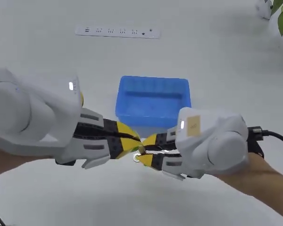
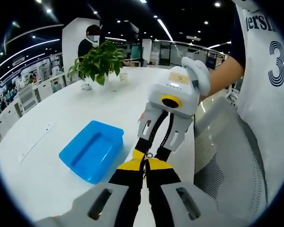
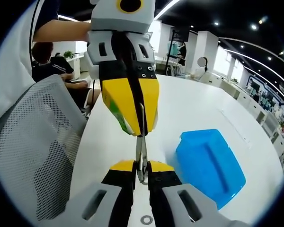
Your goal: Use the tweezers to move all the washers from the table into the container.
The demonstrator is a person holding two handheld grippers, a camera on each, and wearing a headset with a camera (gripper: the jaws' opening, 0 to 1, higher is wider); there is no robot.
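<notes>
Left gripper [image 1: 133, 141] and right gripper [image 1: 144, 158] meet tip to tip over the white surface [image 1: 203, 52], each with its yellow jaws pressed together on one end of the thin steel tweezers [image 3: 141, 151]. In the right gripper view the tweezers run as a bright blade from the left gripper's closed jaws above straight down into the right gripper's own closed jaws. That view also picks out a small washer [image 3: 146, 220] lying flat on the surface under the right gripper, close behind its jaw tips and apart from the tweezers. In the head view the tweezers show as little more than a glint between the yellow tips. The blue container [image 1: 153, 81] sits just beyond the joined grippers in the head view, and the part of its floor that can be seen looks bare. The left gripper view puts it to the left of the jaws, with open surface around it. Farther back a white power strip [image 1: 118, 32] lies flat, well apart from the container, and a leafy plant [image 2: 99, 59] stands at the far side. A mesh chair [image 3: 38, 156] stands against the near edge of the surface beside the person's white shirt [image 2: 270, 94].
</notes>
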